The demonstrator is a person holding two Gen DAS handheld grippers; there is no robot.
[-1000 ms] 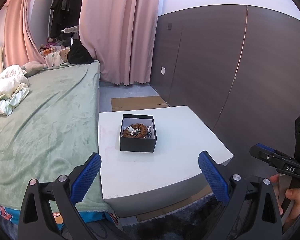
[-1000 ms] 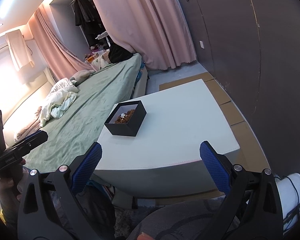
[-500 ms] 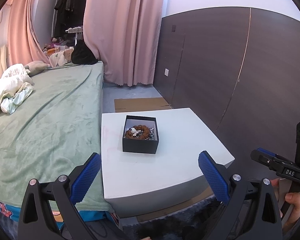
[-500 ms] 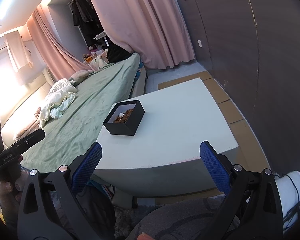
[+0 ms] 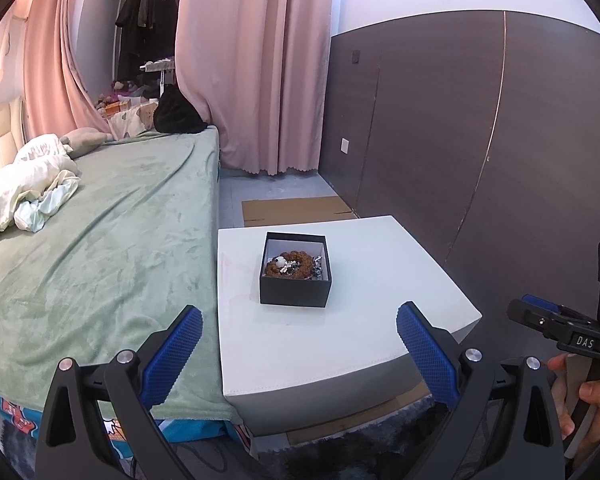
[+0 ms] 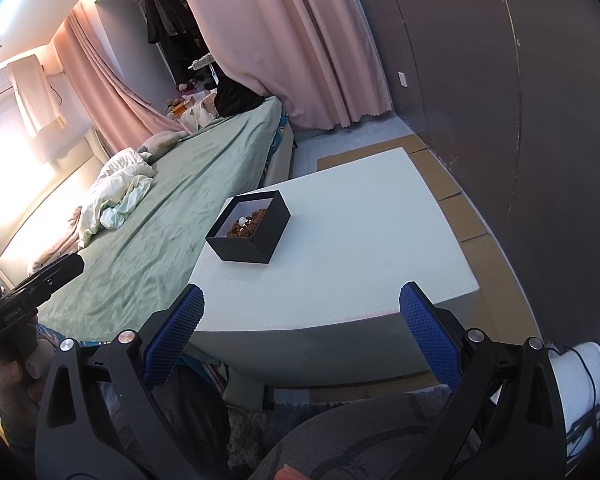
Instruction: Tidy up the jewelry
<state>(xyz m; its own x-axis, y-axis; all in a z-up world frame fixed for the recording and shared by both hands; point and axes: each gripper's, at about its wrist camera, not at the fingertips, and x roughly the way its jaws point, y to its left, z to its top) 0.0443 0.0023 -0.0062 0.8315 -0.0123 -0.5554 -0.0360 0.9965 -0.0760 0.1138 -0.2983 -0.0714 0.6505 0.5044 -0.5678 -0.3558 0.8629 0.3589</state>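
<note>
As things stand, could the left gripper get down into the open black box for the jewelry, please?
Probably yes. The left gripper is open and empty, short of the white table, and the black box has no lid. Nothing lies between them; the jewelry sits exposed inside.

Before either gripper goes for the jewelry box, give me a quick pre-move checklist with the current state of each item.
1. Left tongs open and empty: ok.
2. Right tongs open and empty: ok.
3. Black box upright, lid off, on the white table: ok.
4. Jewelry inside the box, beads visible: ok; individual pieces tangled or not: cannot tell.
5. Path from both tongs to the box free of objects: ok.
6. Place to sort pieces into: cannot tell, none visible.
</note>
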